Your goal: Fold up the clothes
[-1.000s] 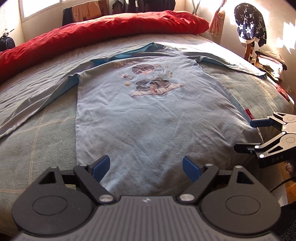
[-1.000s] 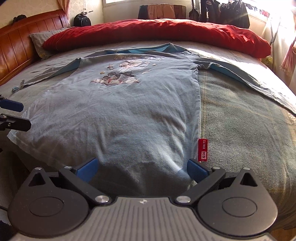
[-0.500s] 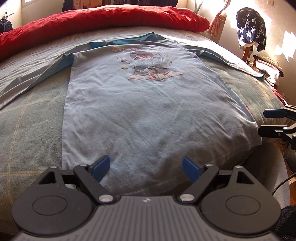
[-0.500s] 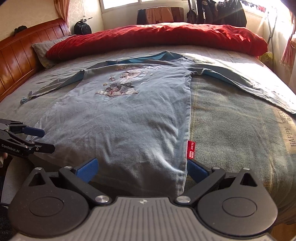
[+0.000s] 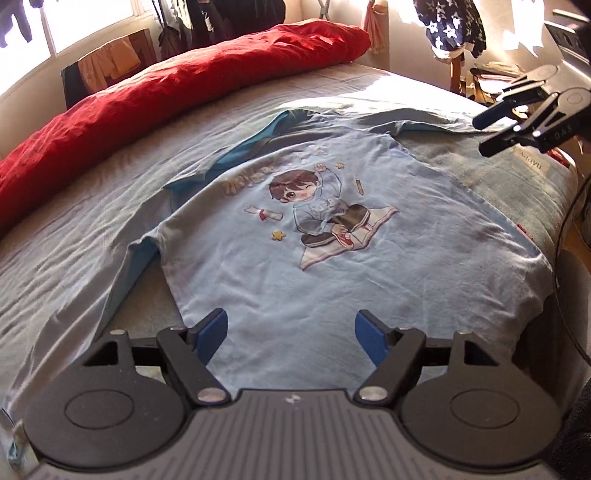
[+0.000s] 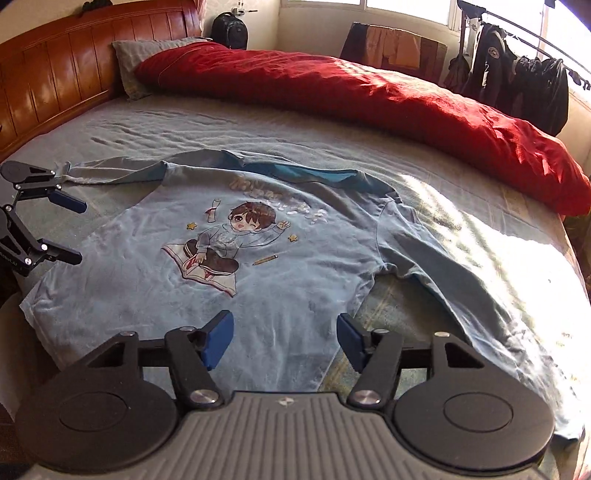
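Observation:
A light blue long-sleeved shirt with a cartoon print lies face up and spread flat on the bed, both sleeves stretched out sideways. My left gripper hovers over the shirt's lower left side. Its jaws are closing, with only the flat cloth beneath them and nothing pressed between the pads. My right gripper hangs above the shirt's right side seam, below the armpit. Its jaws are closing too and grip nothing. Each gripper also shows in the other's view: the right gripper and the left gripper, both in the air beside the shirt.
A red duvet lies bunched along the far side of the bed. A wooden headboard and grey pillow are at the left. Clothes hang on a rack by the window. A star-print garment hangs beyond the bed.
Both grippers have risen from the hem and moved up along the shirt's sides, rolling as they went. Both pairs of jaws stand narrower than before. The shirt has not moved.

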A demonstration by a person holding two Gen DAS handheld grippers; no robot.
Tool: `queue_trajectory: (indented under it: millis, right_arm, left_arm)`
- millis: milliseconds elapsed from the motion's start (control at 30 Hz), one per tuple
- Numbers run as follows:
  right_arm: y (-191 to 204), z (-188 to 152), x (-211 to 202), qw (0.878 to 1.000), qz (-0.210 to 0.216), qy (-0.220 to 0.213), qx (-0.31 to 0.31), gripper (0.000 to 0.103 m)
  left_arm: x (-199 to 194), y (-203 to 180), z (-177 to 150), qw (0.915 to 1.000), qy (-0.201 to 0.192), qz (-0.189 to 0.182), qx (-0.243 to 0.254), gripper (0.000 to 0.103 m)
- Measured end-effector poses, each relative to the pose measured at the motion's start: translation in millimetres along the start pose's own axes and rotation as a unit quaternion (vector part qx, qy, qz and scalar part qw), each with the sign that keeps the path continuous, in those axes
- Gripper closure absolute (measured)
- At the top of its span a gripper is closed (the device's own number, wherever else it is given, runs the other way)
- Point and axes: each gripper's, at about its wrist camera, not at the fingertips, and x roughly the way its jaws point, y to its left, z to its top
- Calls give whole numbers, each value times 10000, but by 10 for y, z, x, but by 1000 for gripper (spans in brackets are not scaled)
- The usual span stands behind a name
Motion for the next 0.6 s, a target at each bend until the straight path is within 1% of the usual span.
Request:
queue_trajectory:
  millis: [33,67,100,167,200,267,400,533,600]
  right_arm:
    - [-52,85,73,9999,-14,41,-109,51]
    - [-102,173,149,9997,-22,85,-211,52]
    - [-153,262,229,9994,-30,124,-318,55]
    - [-256,430,397,9987,-40,164,-480,55]
    - [-307,506,473,9984,-37,186,-527,55]
    - [-428,677,659,9976,-31,214,-661,55]
    - [-668,963,1025,9960,40,264,-853,55]
    - [-883,1162,1388,9944,88,281,-1019,55]
    - [-1000,1259,1588,9932,109,292,-1119,55]
  left_arm:
    - [62,54,77,9998,13,70,183,37]
    - [126,109,153,9992,28,143,362,42]
    - [207,178,223,9984,72,257,491,51]
    - [385,362,374,9967,179,440,659,60]
    - [479,475,452,9959,237,512,700,62]
    - [628,692,579,9953,206,661,681,63]
    - [974,1057,839,9942,250,769,714,63]
    - [1429,1218,1004,9901,460,802,1058,63]
    - [1640,1261,1054,9889,536,728,1175,63]
